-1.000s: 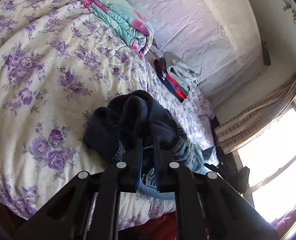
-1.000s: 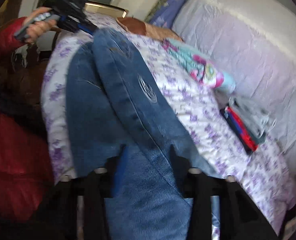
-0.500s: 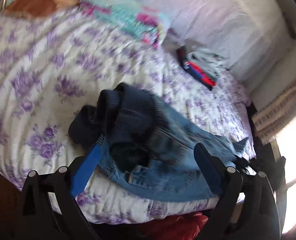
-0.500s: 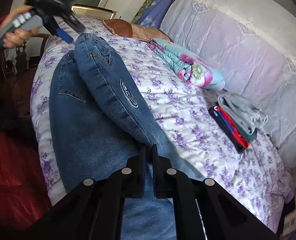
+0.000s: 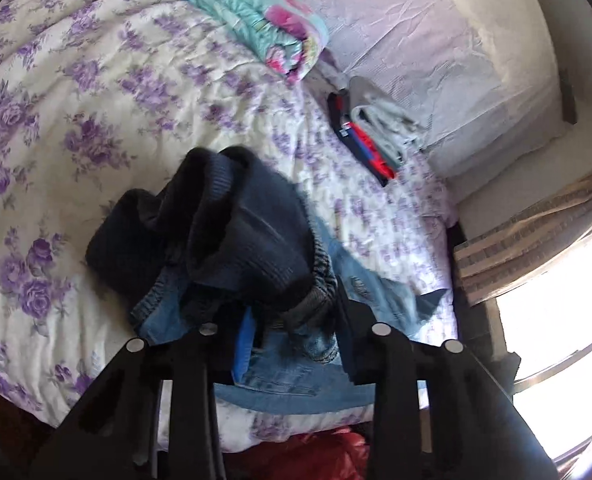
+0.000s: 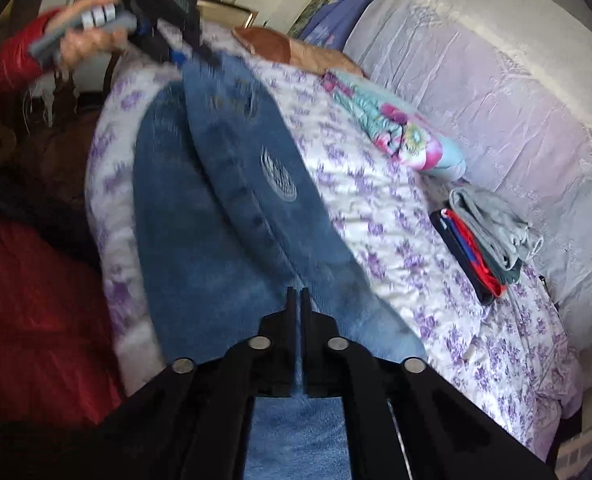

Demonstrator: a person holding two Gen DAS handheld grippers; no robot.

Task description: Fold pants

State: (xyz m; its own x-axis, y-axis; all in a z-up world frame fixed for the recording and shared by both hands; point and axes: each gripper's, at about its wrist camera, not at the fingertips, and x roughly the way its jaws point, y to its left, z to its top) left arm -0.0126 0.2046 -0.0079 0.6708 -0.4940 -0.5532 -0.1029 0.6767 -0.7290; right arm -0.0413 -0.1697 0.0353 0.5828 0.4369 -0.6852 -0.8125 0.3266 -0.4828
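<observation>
1. Right tool (image 6: 296,312) pressed together, pinching the jeans (image 6: 224,208) at the leg end nearest the camera, denim running straight under the fingers.
2. Left tool (image 5: 292,332) spread around the waistband end (image 5: 316,280), not clamped on anything, blue pad visible on one finger.
3. Jeans stretched lengthwise along the near edge of the bed (image 6: 396,248), one leg stacked over the other; waist end bunched and showing a dark lining (image 5: 236,232).
4. Looks like the early lay-flat step, fold not yet made.
5. Next up, probably: close left on the waistband, tug against the right to smooth things out.
6. Further back: folded clothes pile (image 6: 488,248), rolled floral blanket (image 6: 400,136).
</observation>
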